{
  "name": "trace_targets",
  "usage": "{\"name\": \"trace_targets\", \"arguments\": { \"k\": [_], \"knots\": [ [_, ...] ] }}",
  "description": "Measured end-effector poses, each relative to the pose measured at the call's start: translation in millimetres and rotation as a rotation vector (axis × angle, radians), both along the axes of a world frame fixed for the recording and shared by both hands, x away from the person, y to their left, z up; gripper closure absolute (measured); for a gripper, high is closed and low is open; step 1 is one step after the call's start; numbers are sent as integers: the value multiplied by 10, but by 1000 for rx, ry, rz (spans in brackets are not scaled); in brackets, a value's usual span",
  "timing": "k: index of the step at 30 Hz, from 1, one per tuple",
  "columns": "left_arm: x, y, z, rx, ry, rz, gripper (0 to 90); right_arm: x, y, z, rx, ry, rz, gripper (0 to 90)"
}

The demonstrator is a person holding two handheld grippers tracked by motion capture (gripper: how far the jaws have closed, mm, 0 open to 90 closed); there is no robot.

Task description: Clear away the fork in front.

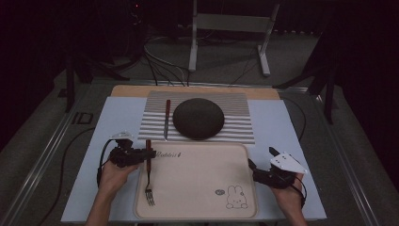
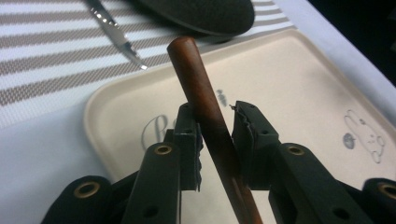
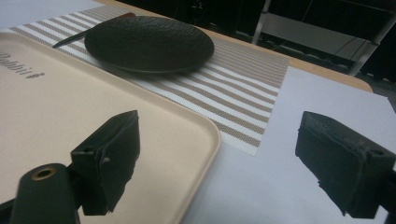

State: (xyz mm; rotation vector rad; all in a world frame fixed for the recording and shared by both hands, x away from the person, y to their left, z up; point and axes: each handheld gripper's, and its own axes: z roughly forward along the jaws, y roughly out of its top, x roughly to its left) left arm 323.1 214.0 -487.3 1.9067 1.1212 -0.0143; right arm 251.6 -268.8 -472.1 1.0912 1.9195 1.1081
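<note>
A fork (image 1: 148,181) with a reddish-brown wooden handle (image 2: 196,79) lies along the left side of a beige tray (image 1: 202,188), tines toward the front edge. My left gripper (image 1: 147,154) straddles the handle's far end. In the left gripper view (image 2: 217,116) the handle leans against one pad and a thin gap shows at the other, so the jaws are slightly apart around it. At the tray's right edge my right gripper (image 1: 261,157) is held wide open with nothing in it (image 3: 215,154), one jaw over the tray (image 3: 46,93), the other over the white table cover.
A dark round plate (image 1: 198,117) sits on a striped placemat (image 1: 235,127) behind the tray, with a knife (image 1: 166,117) to its left. The tray has a rabbit drawing (image 1: 236,197) at its front right. Cables and a metal stand lie on the floor beyond the table.
</note>
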Motion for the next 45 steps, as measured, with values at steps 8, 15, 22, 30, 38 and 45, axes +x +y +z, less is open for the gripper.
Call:
{"name": "trace_targets", "arguments": {
  "k": [8,15,22,30,38,45],
  "knots": [
    [-2,-30,-101,49,22,9,697,-2,6,-7,-2,1,4,139],
    [0,-9,-139,93,24,38,659,-2,-1,-8,-3,1,3,139],
    [-9,15,-143,146,11,94,602,-2,-4,-12,-4,3,2,139],
    [-59,113,-30,102,-72,194,349,-4,-10,-10,4,1,3,139],
    [-216,203,250,33,-272,314,151,-18,-31,10,27,-10,7,136],
    [-345,223,403,40,-402,368,82,-33,-103,30,79,-18,4,128]
  ]
}}
